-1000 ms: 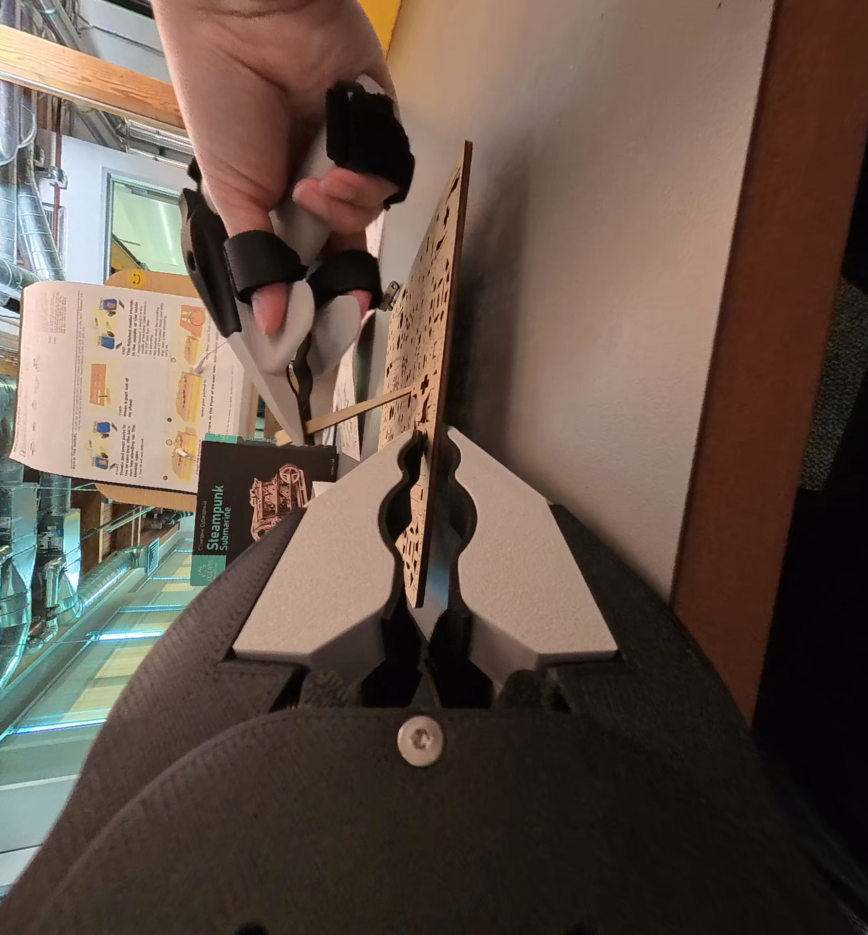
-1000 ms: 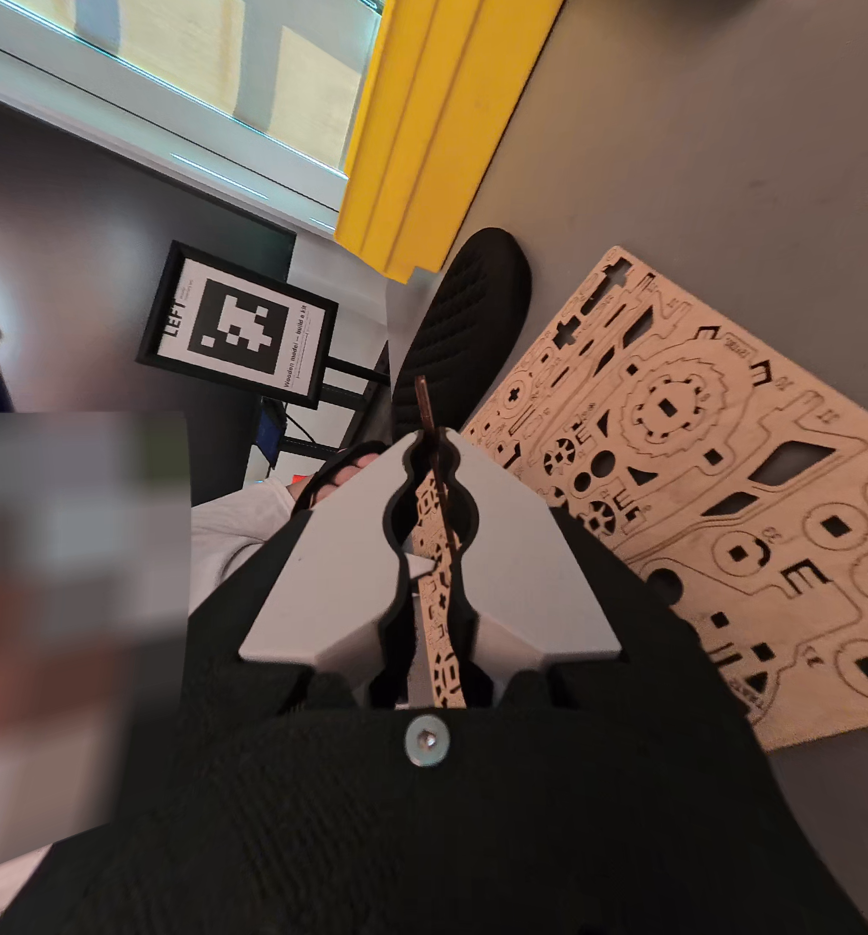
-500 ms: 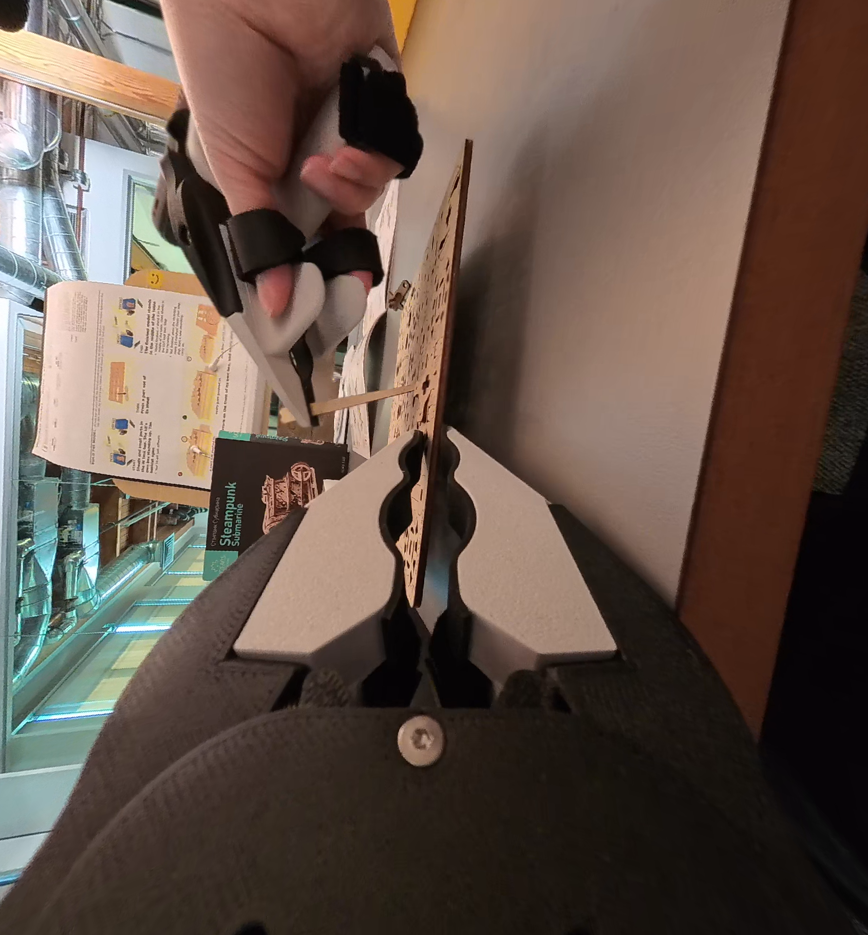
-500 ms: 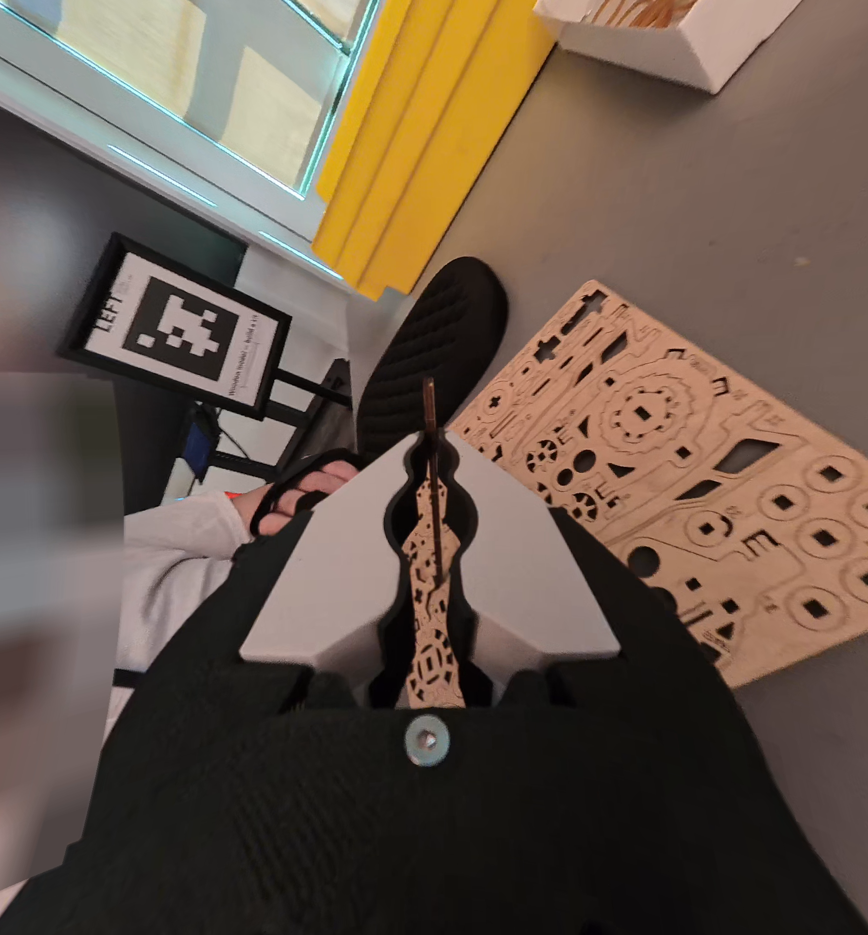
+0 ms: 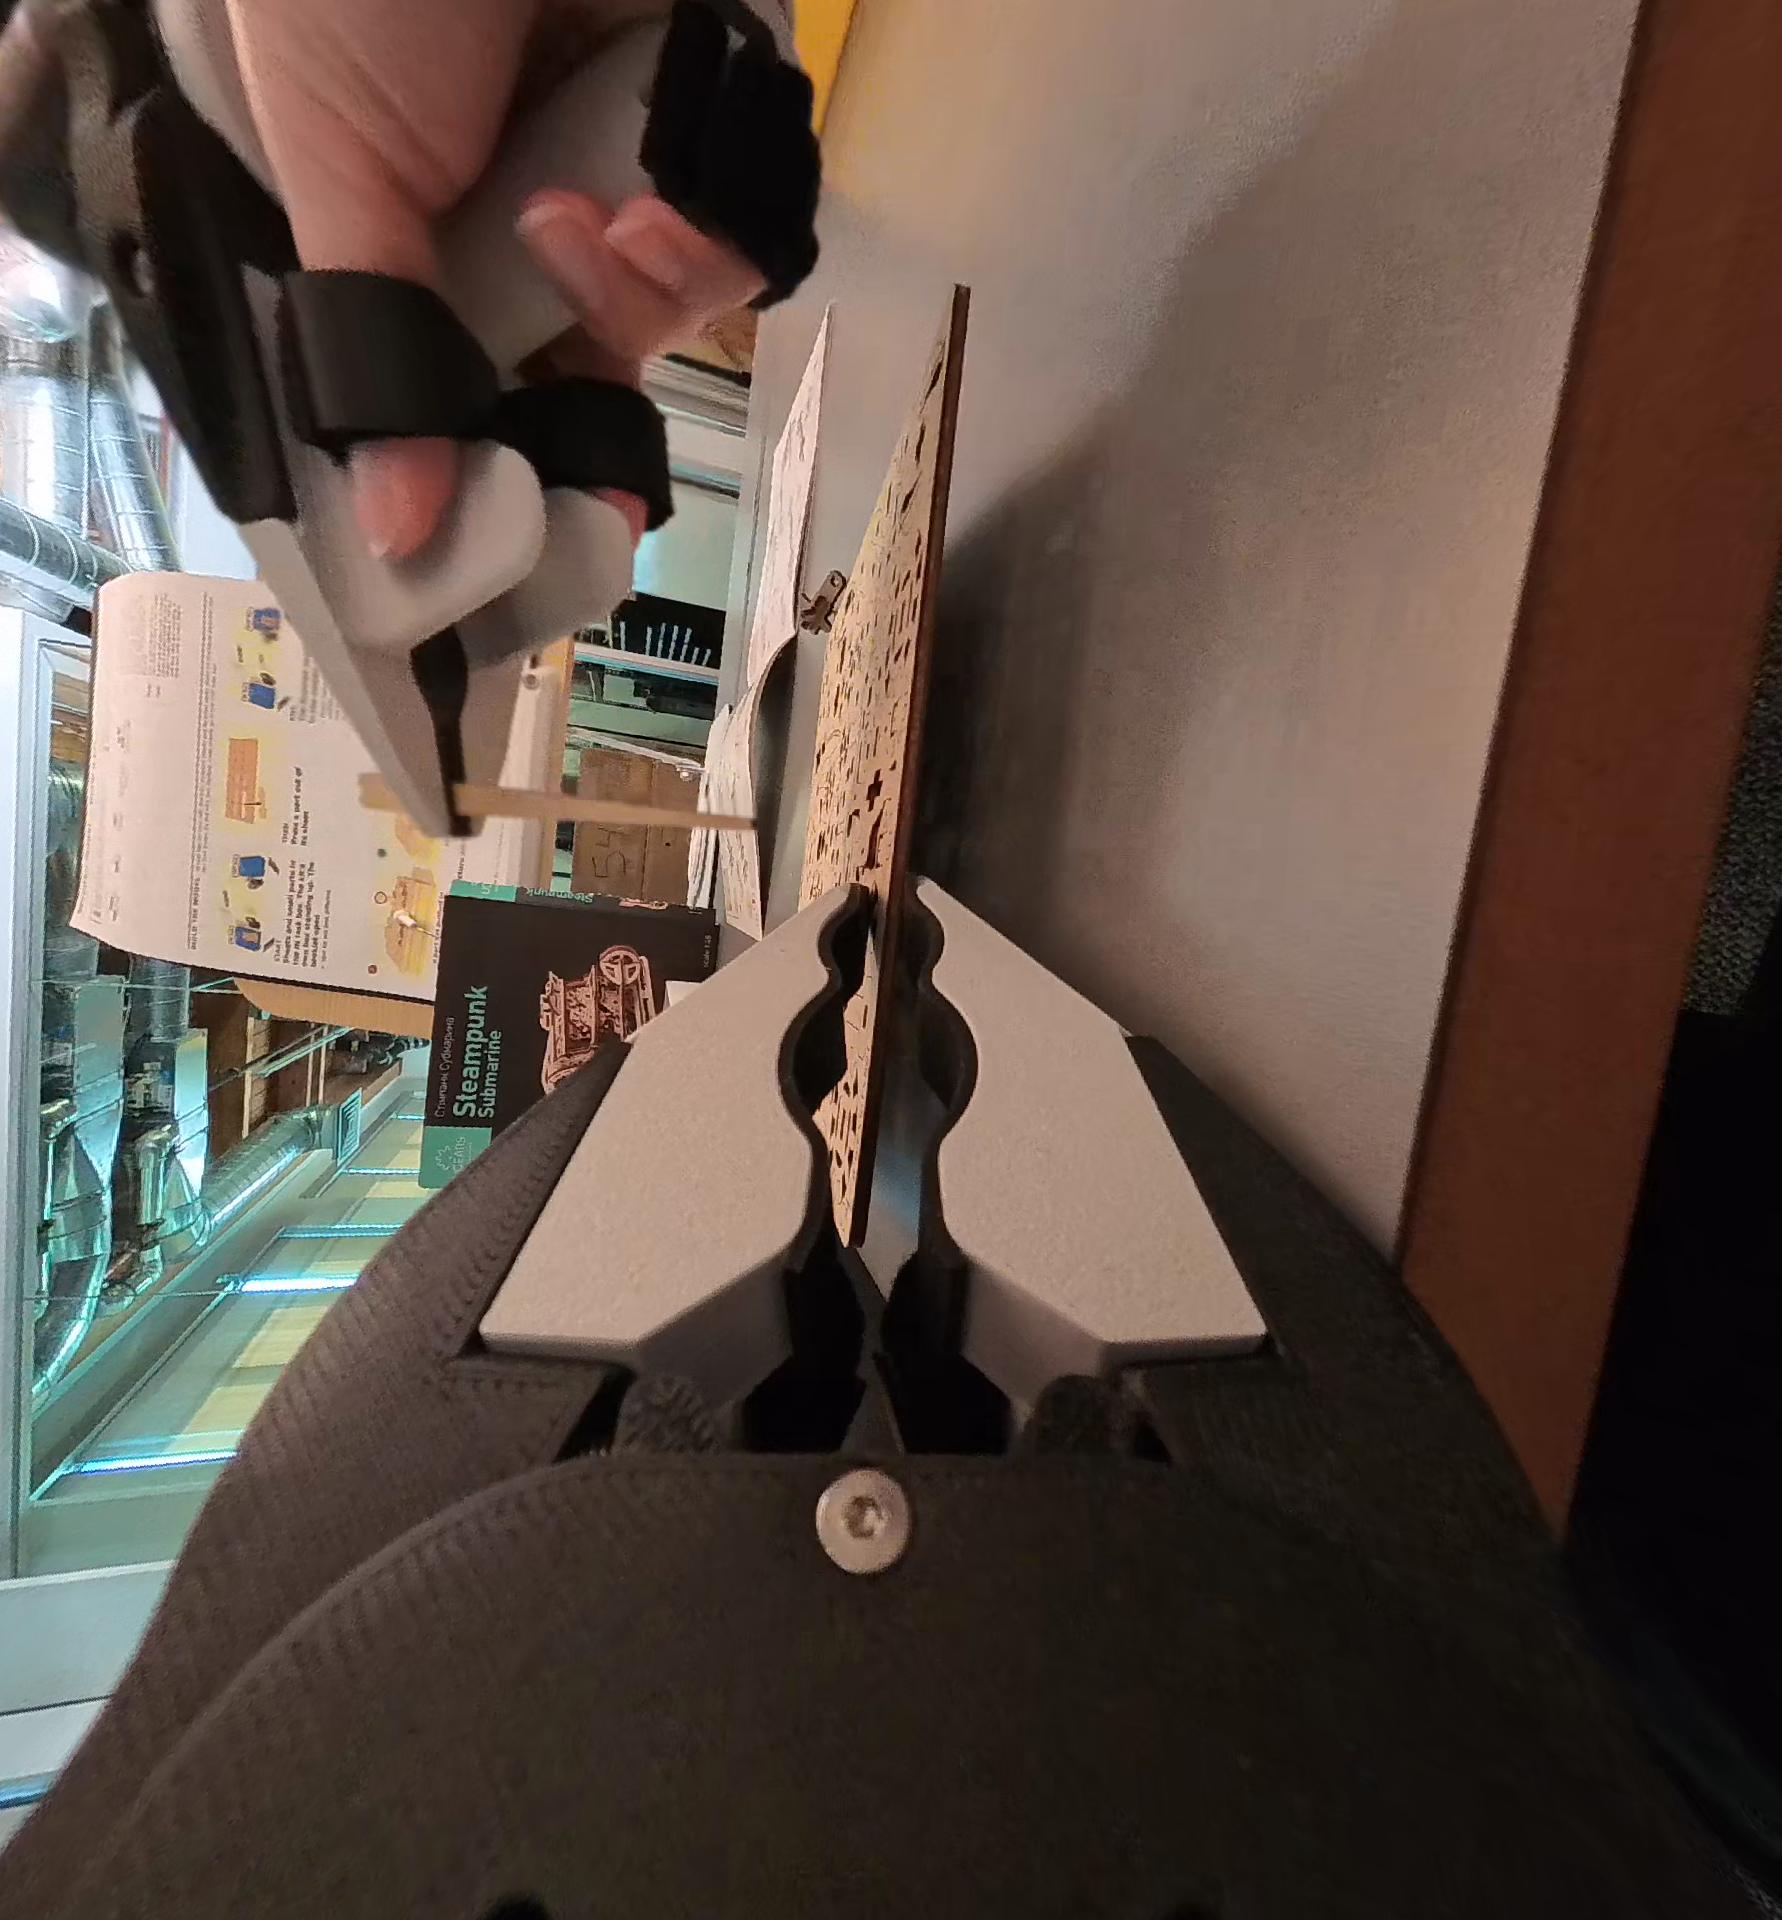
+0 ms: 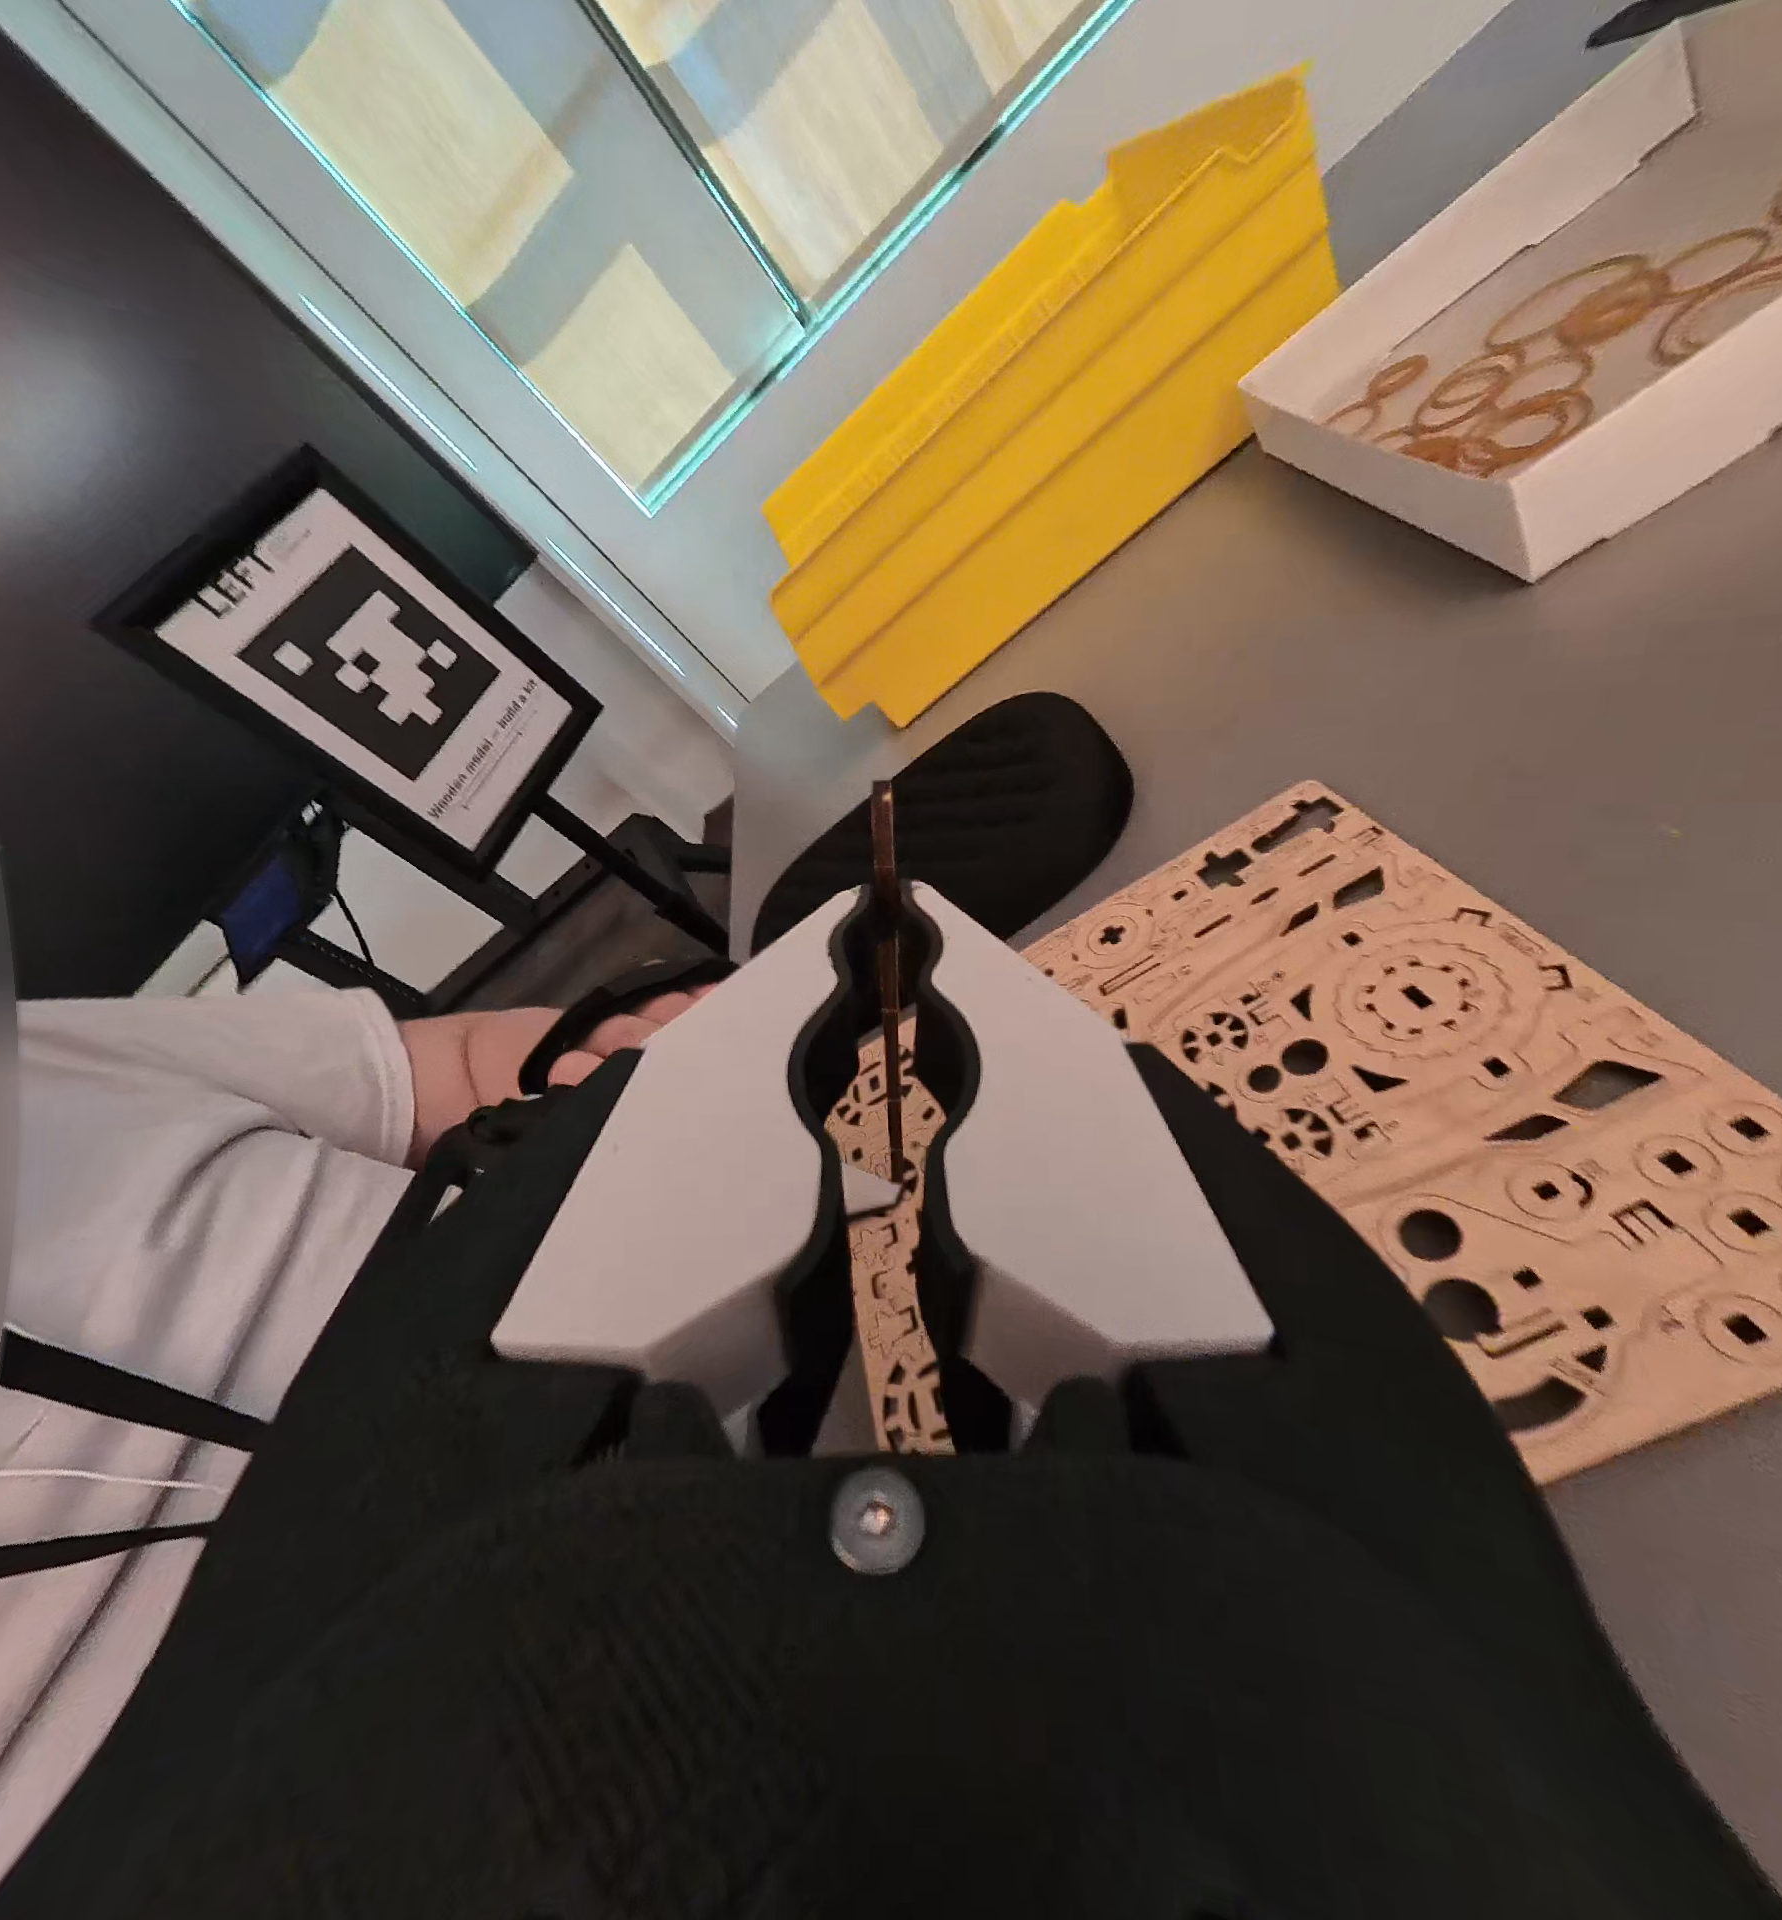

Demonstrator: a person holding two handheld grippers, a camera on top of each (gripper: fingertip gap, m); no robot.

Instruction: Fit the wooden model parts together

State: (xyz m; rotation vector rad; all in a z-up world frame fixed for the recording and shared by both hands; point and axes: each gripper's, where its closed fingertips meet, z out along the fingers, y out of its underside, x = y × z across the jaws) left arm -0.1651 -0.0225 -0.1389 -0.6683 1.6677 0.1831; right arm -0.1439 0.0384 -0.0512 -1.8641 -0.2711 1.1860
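Left gripper [image 5: 885, 904]: we clamp the wooden parts sheet [image 5: 892, 665] by its edge, above the grey counter [image 5: 1230, 520]; right gripper [image 6: 885, 902]: we pinch a thin wooden strip [image 5: 606, 810], clear of the sheet; white tray [image 6: 1552, 488] of rubber bands beyond.

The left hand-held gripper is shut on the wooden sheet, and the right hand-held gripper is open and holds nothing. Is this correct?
Not fully. The right hand-held gripper is shut on a thin wooden piece, as both wrist views show. The left hand-held gripper is indeed shut on the wooden sheet.
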